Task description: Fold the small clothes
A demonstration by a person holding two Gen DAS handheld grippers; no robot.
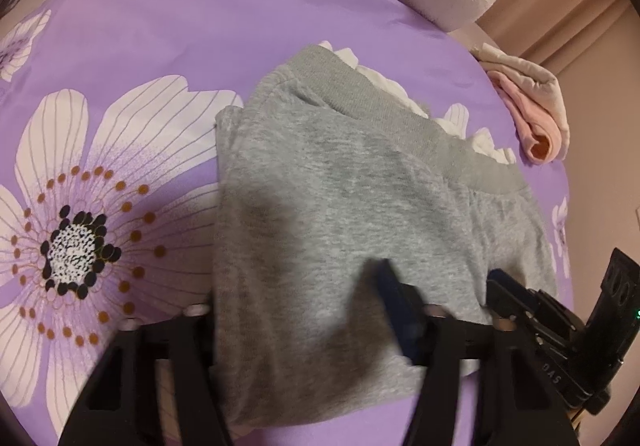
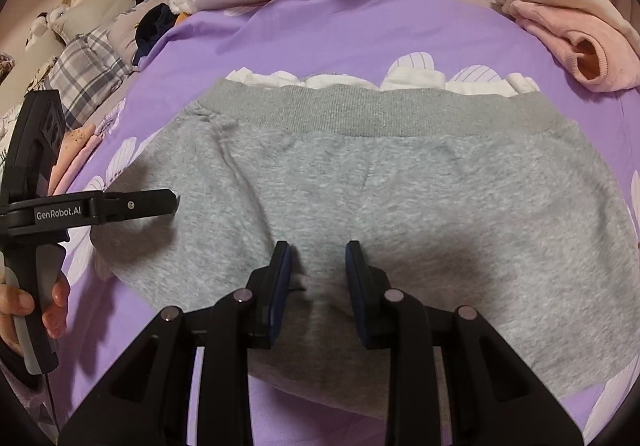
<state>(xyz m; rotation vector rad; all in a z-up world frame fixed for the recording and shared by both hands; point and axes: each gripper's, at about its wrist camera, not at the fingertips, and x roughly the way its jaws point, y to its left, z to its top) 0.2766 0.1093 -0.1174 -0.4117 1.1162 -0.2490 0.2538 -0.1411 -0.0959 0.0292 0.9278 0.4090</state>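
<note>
Grey shorts (image 2: 360, 182) lie flat on the purple bed sheet (image 1: 168, 46), waistband on the far side, their long axis running side to side across both views. The right claw (image 2: 318, 254) sits over the middle of the near hem, jaws narrow, with cloth bunched between them (whether the pads truly pinch it I cannot tell). The left claw (image 2: 172, 202) reaches in from the shorts' left edge, partly closed; its grip is also unclear. The left hand is nearer that side, so a sideways fold looks likely.
</note>
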